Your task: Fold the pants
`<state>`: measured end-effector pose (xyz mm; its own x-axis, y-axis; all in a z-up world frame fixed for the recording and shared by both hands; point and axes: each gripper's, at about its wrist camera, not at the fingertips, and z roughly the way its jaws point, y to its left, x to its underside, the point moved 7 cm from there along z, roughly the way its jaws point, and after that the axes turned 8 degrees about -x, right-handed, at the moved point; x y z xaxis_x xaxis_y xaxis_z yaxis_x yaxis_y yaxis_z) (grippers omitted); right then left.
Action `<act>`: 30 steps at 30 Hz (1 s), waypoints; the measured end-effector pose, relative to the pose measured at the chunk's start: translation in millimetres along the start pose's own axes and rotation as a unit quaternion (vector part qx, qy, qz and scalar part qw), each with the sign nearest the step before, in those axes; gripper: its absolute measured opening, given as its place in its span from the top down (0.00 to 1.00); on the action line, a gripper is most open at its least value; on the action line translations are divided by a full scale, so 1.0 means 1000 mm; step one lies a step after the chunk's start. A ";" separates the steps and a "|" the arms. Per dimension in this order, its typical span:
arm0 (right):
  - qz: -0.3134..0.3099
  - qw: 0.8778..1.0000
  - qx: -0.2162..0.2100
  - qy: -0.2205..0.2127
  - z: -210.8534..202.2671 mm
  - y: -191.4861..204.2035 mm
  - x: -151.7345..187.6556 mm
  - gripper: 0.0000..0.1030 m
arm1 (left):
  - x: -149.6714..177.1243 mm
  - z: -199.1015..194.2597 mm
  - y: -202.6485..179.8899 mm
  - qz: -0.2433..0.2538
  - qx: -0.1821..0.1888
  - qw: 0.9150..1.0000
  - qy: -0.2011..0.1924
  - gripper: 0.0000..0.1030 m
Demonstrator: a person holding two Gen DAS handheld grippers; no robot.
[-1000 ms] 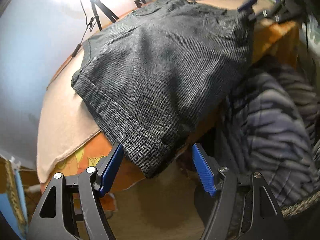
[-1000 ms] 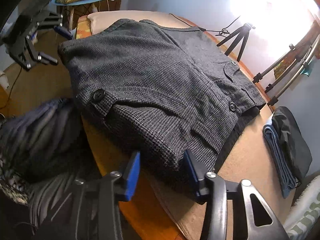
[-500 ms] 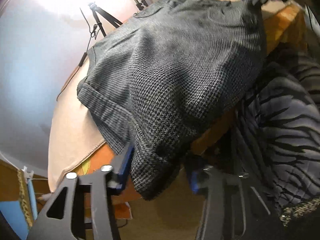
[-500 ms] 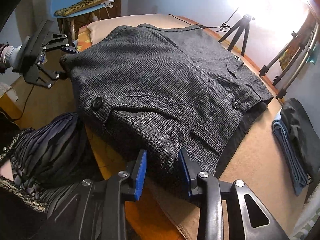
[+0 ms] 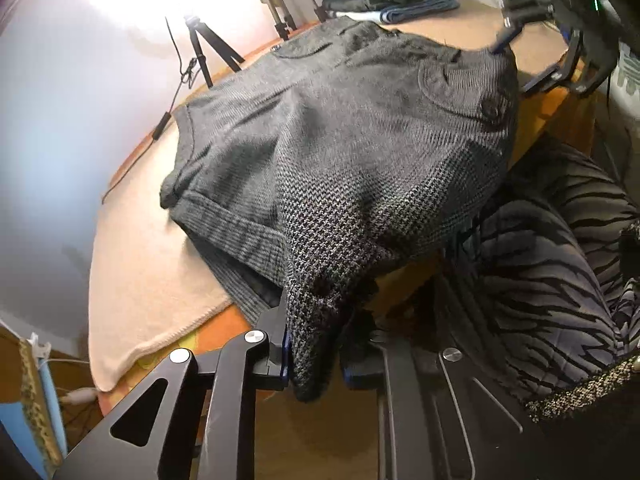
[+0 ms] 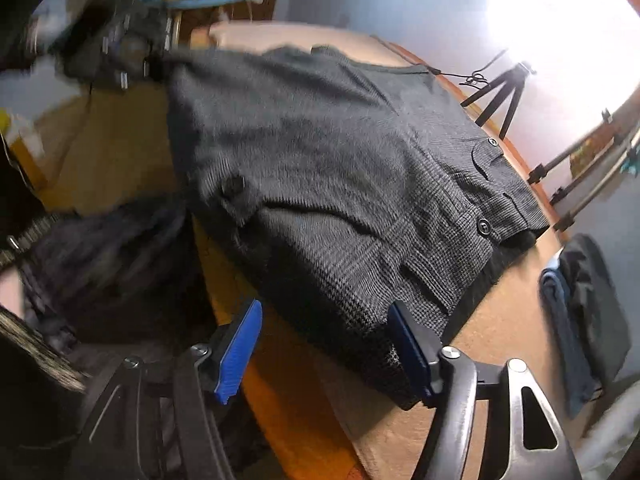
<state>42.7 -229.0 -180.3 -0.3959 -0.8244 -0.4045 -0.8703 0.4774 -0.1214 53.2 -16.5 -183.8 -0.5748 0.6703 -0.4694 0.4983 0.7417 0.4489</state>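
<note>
The dark grey houndstooth pants [image 5: 340, 140] lie folded on a beige cloth over the table, with buttoned pockets showing [image 6: 360, 168]. My left gripper [image 5: 312, 356] is shut on the pants' near hem corner and lifts it off the table edge. My right gripper [image 6: 324, 344] is open, its blue pads on either side of the pants' waist corner at the near table edge, not pinching it. The right gripper also shows at the far corner in the left wrist view [image 5: 536, 52]. The left gripper is a blurred shape in the right wrist view [image 6: 116, 52].
A beige cloth [image 5: 144, 264] covers the orange table [image 6: 288, 420]. A stack of folded dark and blue clothes [image 6: 580, 308] lies at the far end. Tripods [image 5: 204, 52] stand by the wall. The person's striped clothing [image 5: 552, 272] is beside the table edge.
My left gripper closed on the pants' hem corner and lifted it. My right gripper, which had narrowed around the waist corner, has opened wide again. The pants have shifted.
</note>
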 end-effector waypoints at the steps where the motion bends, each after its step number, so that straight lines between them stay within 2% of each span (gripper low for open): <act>1: -0.008 1.000 0.009 0.007 0.003 0.001 0.001 0.56 | -0.002 -0.003 0.001 0.000 0.002 1.000 -0.002 0.85; 3: -0.006 1.000 0.009 0.014 0.008 -0.001 0.002 0.64 | -0.003 -0.004 0.004 0.000 0.003 1.000 0.003 0.79; 5: 0.003 1.000 0.005 0.007 0.005 -0.004 0.000 0.67 | 0.008 -0.002 0.012 0.005 -0.028 0.999 0.017 0.57; 9: 0.018 1.000 0.008 -0.006 -0.001 -0.010 -0.005 0.74 | 0.033 -0.001 0.024 -0.036 -0.024 0.998 0.046 0.56; 11: 0.023 1.000 0.008 -0.007 -0.001 -0.012 -0.006 0.76 | 0.040 -0.005 0.027 -0.053 -0.027 0.997 0.047 0.56; 13: 0.029 1.000 -0.003 -0.001 0.000 -0.011 -0.007 0.76 | 0.044 -0.009 0.025 -0.070 -0.010 0.997 0.042 0.56; 16: 0.014 0.999 -0.030 0.016 -0.005 -0.008 -0.010 0.64 | 0.046 -0.012 0.017 -0.087 0.004 0.996 0.031 0.56; 19: 0.035 0.996 -0.080 -0.011 -0.027 -0.012 -0.027 0.62 | 0.041 -0.012 0.008 -0.100 0.018 0.995 0.012 0.56; 22: 0.065 0.989 -0.111 -0.076 -0.055 -0.030 -0.077 0.58 | 0.037 -0.008 -0.005 -0.104 0.037 0.994 -0.006 0.56; 24: 0.077 0.984 -0.125 -0.100 -0.057 -0.040 -0.113 0.57 | 0.033 -0.005 -0.008 -0.104 0.041 0.994 -0.012 0.56; 28: 0.048 0.983 -0.131 -0.119 -0.036 -0.041 -0.185 0.57 | 0.031 -0.001 -0.005 -0.123 0.061 0.990 -0.025 0.60; 30: 0.040 0.982 -0.140 -0.118 -0.020 -0.040 -0.210 0.57 | 0.030 -0.001 -0.004 -0.125 0.066 0.990 -0.028 0.64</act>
<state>154.8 -81.2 -72.4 -0.4164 -0.6779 -0.6058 -0.8984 0.4090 0.1599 32.7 0.5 -198.8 -0.6553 0.4630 -0.5968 0.4273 0.8788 0.2126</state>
